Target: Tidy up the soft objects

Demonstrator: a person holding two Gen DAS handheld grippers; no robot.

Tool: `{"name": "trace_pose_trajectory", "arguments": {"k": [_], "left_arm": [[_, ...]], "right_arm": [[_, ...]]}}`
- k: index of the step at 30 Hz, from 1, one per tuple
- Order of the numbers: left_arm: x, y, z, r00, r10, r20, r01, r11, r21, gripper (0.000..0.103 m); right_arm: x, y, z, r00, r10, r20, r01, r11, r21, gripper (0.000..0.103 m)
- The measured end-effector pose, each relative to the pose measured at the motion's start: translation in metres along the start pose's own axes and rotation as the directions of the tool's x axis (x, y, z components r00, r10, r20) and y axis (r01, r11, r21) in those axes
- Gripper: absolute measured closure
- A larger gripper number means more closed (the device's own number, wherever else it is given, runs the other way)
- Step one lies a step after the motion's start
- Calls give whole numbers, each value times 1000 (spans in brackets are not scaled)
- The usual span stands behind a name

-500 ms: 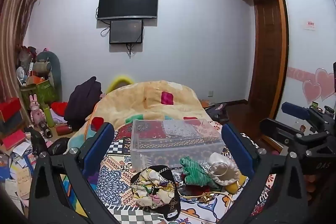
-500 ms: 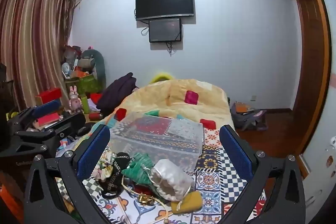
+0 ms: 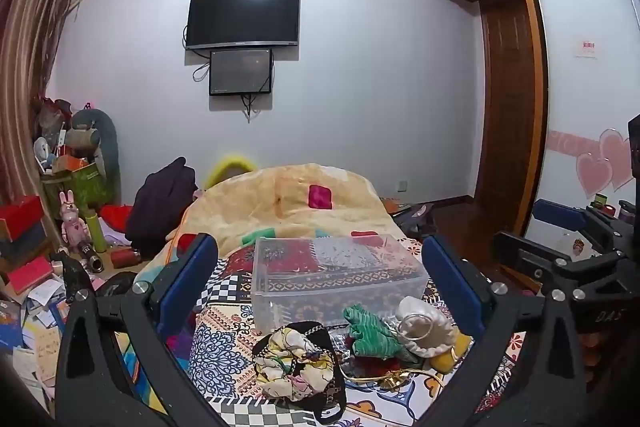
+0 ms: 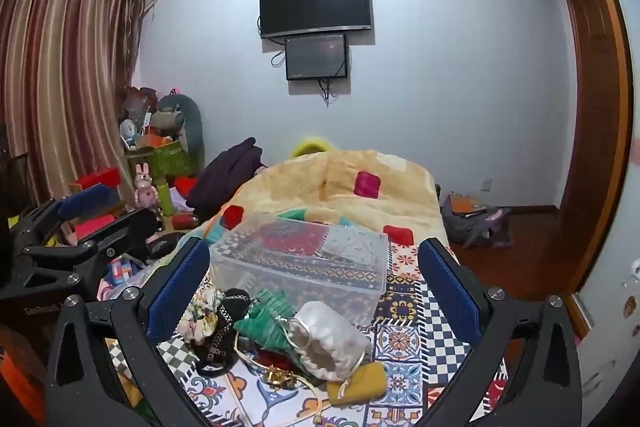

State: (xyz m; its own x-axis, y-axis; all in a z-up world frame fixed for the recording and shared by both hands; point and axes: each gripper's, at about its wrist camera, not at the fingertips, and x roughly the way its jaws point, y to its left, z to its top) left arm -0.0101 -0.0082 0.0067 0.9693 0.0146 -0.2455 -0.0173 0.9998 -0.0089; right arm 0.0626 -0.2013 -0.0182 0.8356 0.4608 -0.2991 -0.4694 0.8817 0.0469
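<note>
Since half a second ago almost nothing has shifted: both views sit a touch lower and closer to the pile, nothing has been picked up. The left hand-held gripper (image 3: 320, 291) hangs above the bed (image 3: 224, 311) with jaws spread wide and empty; the right hand-held gripper (image 4: 314, 287) is likewise spread and holds nothing. The clear rectangular plastic box (image 3: 336, 275) rests on the patterned bedspread, its long axis running left to right across the bed. Just in front of it lies a heap: floral fabric scrunchie (image 3: 294, 363), green pleated cloth (image 3: 370, 333), white satin drawstring pouch (image 4: 330, 337) and mustard yellow pouch (image 4: 358, 383), touching one another.
</note>
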Motion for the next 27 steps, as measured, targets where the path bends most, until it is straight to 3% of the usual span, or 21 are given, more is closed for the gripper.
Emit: {"name": "trace_pose_trajectory", "arguments": {"k": [27], "left_arm": [[0, 2, -1, 1000, -4, -3, 4, 1000, 0, 0]], "right_arm": [[0, 2, -3, 1000, 0, 18, 0, 1000, 10, 0]]}}
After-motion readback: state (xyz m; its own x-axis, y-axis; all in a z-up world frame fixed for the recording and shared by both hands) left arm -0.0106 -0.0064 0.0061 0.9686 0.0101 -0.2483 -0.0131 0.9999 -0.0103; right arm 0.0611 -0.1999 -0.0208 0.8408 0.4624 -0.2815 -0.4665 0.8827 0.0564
